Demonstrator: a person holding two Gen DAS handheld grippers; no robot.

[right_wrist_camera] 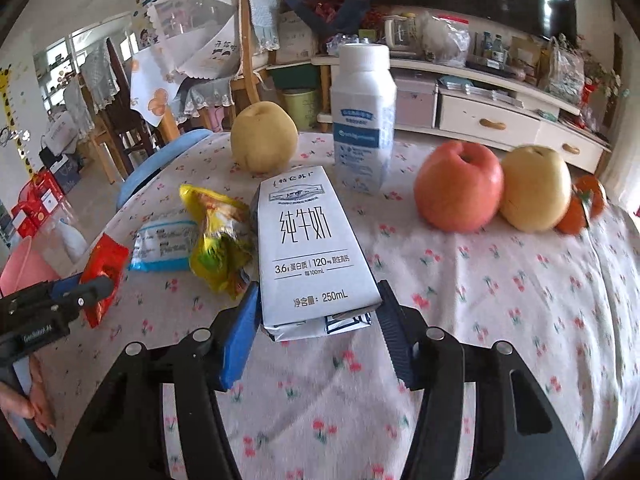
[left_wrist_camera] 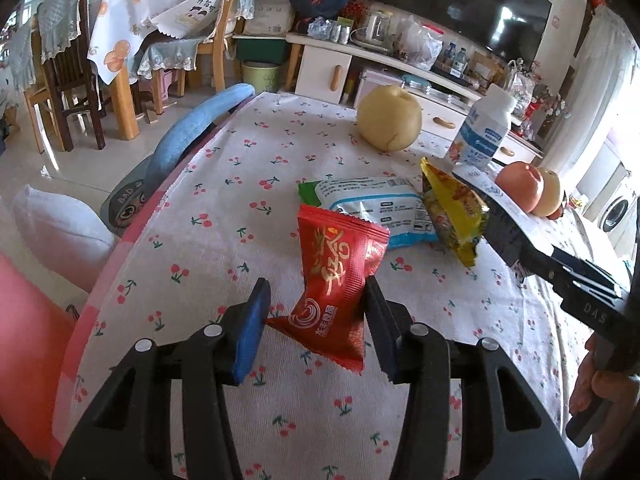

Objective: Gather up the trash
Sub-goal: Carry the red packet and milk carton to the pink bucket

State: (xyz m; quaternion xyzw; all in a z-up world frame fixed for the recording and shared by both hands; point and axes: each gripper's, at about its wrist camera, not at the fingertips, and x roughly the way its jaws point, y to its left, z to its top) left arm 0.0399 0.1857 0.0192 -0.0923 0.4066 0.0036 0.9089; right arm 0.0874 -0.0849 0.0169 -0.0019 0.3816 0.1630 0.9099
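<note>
My left gripper (left_wrist_camera: 316, 300) is open around a red snack wrapper (left_wrist_camera: 338, 280) that stands crumpled between the fingers on the cherry-print tablecloth (left_wrist_camera: 224, 208). Behind it lie a blue-and-white wrapper (left_wrist_camera: 372, 204) and a yellow wrapper (left_wrist_camera: 454, 216). My right gripper (right_wrist_camera: 318, 308) is shut on a white 250 mL milk carton (right_wrist_camera: 310, 248), held flat between the pads. The right wrist view also shows the red wrapper (right_wrist_camera: 105, 276), the blue-and-white wrapper (right_wrist_camera: 164, 246) and the yellow wrapper (right_wrist_camera: 218, 240) at the left.
A yellow pear (right_wrist_camera: 264, 142), a white milk bottle (right_wrist_camera: 364, 116), a red apple (right_wrist_camera: 458, 186), a second pear (right_wrist_camera: 534, 188) and an orange fruit (right_wrist_camera: 582, 204) stand at the back of the table. A pink bin (left_wrist_camera: 28, 340) sits off the left edge.
</note>
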